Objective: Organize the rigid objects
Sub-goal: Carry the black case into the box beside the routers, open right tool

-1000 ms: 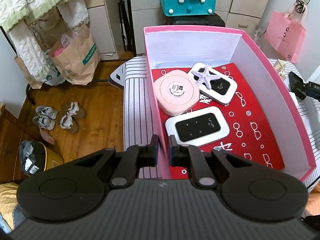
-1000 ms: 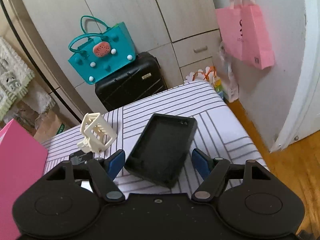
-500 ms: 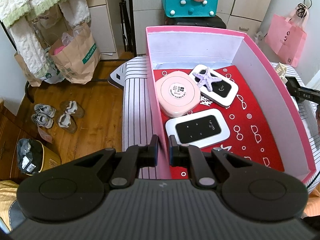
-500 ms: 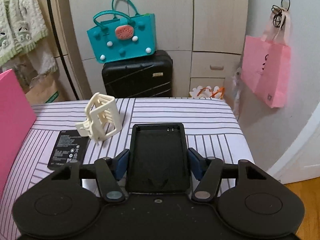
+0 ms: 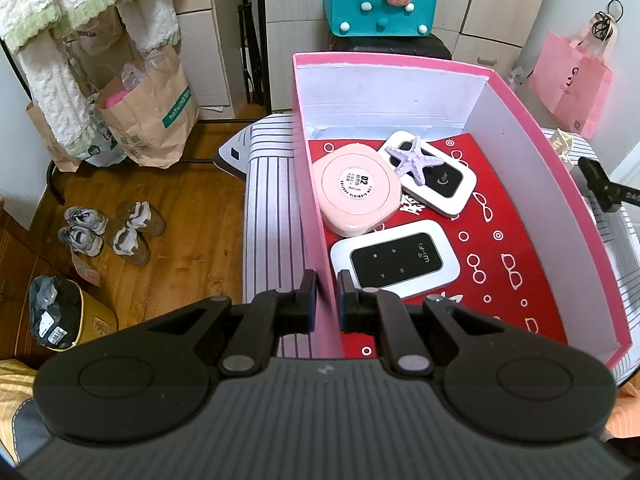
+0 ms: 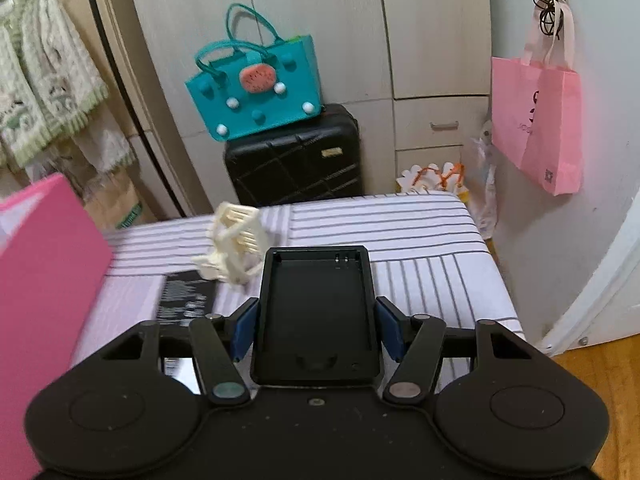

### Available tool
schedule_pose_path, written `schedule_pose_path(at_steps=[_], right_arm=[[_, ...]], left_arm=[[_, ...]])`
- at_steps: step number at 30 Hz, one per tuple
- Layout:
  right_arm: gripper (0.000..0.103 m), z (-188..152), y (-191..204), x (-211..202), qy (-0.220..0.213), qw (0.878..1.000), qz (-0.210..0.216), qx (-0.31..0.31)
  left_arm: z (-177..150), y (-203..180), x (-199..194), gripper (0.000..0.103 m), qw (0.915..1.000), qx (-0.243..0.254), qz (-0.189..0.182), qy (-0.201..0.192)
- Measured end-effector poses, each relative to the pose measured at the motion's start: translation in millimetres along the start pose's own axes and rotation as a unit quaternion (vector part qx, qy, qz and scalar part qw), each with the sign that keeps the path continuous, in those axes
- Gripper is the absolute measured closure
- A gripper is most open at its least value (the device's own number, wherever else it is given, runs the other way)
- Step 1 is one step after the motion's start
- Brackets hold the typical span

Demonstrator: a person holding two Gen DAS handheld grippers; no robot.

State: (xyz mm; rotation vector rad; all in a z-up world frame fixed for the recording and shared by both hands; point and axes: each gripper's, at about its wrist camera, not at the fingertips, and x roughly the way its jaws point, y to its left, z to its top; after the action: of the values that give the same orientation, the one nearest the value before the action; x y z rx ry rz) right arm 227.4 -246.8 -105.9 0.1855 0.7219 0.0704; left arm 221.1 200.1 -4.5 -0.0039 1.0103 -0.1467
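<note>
My left gripper [image 5: 326, 296] is shut on the left wall of the pink box [image 5: 310, 184]. On the box's red floor lie a round pink case [image 5: 358, 190], a purple starfish [image 5: 416, 162] on a white router [image 5: 444, 184], and a second white WiFi router [image 5: 394, 262]. My right gripper [image 6: 316, 322] is shut on a black tray-like shell [image 6: 316, 308], held above the striped table [image 6: 420, 248]. A cream hair claw [image 6: 234, 240] and a flat black battery [image 6: 186, 296] lie on the table to its left. The pink box [image 6: 44, 280] stands at the left.
A black suitcase [image 6: 296, 160] with a teal bag [image 6: 256, 92] on it stands behind the table. A pink bag [image 6: 540, 128] hangs on the right wall. Paper bags [image 5: 148, 116] and shoes [image 5: 112, 232] sit on the wood floor at the left.
My right gripper closed on the black shell, squared it between the fingers and lifted it, swinging left toward the pink box. My left gripper stays clamped on the box wall.
</note>
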Motion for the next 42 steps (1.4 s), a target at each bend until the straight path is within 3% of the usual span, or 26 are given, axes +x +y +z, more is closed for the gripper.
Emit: schedule_pose_path(at_steps=[9, 16, 22, 29, 36, 42], right_arm=[[0.037, 11, 61, -62, -0.036, 0.993, 0.098, -0.047], [0.037, 22, 141, -89, -0.024, 0.966, 0.197, -0.164], [0.037, 27, 213, -90, -0.006, 0.921, 0.214, -0.326], [0.037, 12, 257, -48, 0.052, 0.866, 0.170, -0.466], [0.037, 0, 271, -37, 0.086, 0.823, 0.156, -0.540], [0.037, -11, 275, -23, 0.141, 0.785, 0.166, -0.580]], left_arm=[[-1, 0, 0, 0.093, 1.0000, 0.000, -0.004, -0.005], [-1, 1, 0, 0.093, 1.0000, -0.004, -0.006, -0.004], [-5, 5, 0, 0.093, 0.9999, -0.012, -0.009, -0.008], [-2, 4, 1, 0.093, 0.9998, -0.015, -0.009, -0.008], [-4, 4, 1, 0.093, 0.9998, -0.016, -0.012, -0.009], [-2, 4, 1, 0.093, 0.9998, -0.011, -0.011, -0.008]])
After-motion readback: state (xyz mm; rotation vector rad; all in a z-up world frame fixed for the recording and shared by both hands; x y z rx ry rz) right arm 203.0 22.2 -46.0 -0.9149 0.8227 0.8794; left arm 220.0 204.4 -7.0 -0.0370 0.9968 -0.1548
